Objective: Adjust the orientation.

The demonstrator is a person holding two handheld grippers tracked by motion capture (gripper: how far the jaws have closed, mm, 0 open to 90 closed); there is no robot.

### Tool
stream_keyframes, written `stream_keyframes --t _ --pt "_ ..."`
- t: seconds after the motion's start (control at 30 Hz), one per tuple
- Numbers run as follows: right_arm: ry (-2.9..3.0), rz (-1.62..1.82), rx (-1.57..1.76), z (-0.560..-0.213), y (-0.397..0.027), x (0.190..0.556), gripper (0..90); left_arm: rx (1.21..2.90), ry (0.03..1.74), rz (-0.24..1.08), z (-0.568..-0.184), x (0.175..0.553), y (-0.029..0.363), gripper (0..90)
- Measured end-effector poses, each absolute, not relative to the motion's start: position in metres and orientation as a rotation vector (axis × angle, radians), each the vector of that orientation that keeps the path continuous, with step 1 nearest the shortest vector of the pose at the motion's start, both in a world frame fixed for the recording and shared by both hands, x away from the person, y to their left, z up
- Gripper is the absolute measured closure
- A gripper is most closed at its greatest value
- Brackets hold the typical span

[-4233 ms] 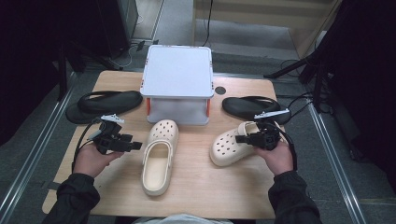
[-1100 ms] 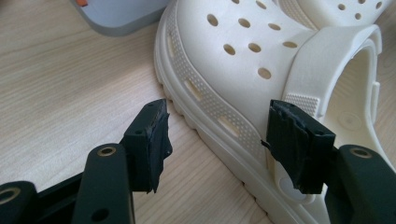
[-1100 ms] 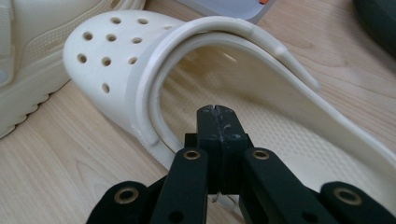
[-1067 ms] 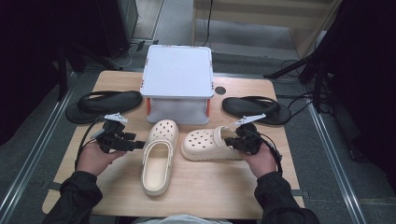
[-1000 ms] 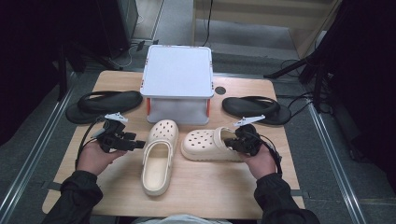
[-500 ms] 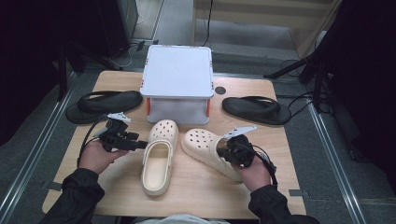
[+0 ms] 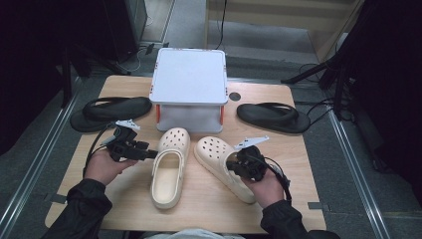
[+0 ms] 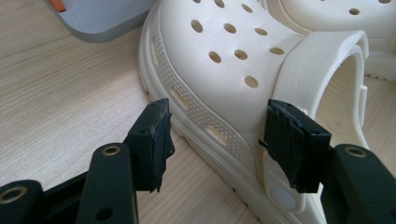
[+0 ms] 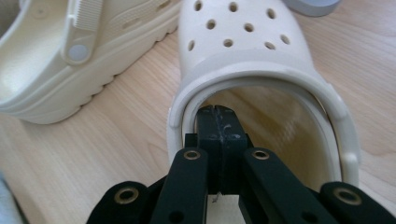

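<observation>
High view: two cream clogs lie on the worktop before a grey box. The right clog has swung toes-forward beside the left clog.

Left gripper view: the left claw stands apart, closing slightly, straddling the left clog's side without touching.

Right gripper view: the right claw is together inside the right clog's heel; pushed this way, the clog could slip aside.

Cream clogs, round holes on toe caps; black flip-flops; pale grey box, orange clips; light woodgrain bench; black fingers.
</observation>
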State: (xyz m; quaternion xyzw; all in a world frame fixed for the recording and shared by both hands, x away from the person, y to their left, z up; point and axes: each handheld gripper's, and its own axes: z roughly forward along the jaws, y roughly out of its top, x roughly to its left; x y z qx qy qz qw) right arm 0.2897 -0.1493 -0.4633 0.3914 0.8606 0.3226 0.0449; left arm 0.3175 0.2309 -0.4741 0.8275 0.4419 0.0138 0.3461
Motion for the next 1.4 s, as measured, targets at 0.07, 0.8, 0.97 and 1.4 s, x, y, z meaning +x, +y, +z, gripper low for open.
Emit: stream_keyframes --t 0.07,0.8,0.97,1.4 --pt "2.644 1.004 1.18 -0.464 -0.145 0.29 90.0 2.143 1.152 0.032 -0.474 0.317 0.231 42.8" --pt "2.615 1.174 1.146 -0.456 -0.137 0.284 81.2 2.133 1.083 -0.074 -0.471 0.316 0.236 85.1" --pt "2.509 1.175 1.181 -0.446 -0.163 0.274 70.5 2.15 1.068 -0.072 -0.475 0.319 0.235 87.9" --pt "2.495 1.105 1.381 -0.475 -0.169 0.279 70.5 2.201 1.096 -0.091 -0.493 0.332 0.23 88.0"
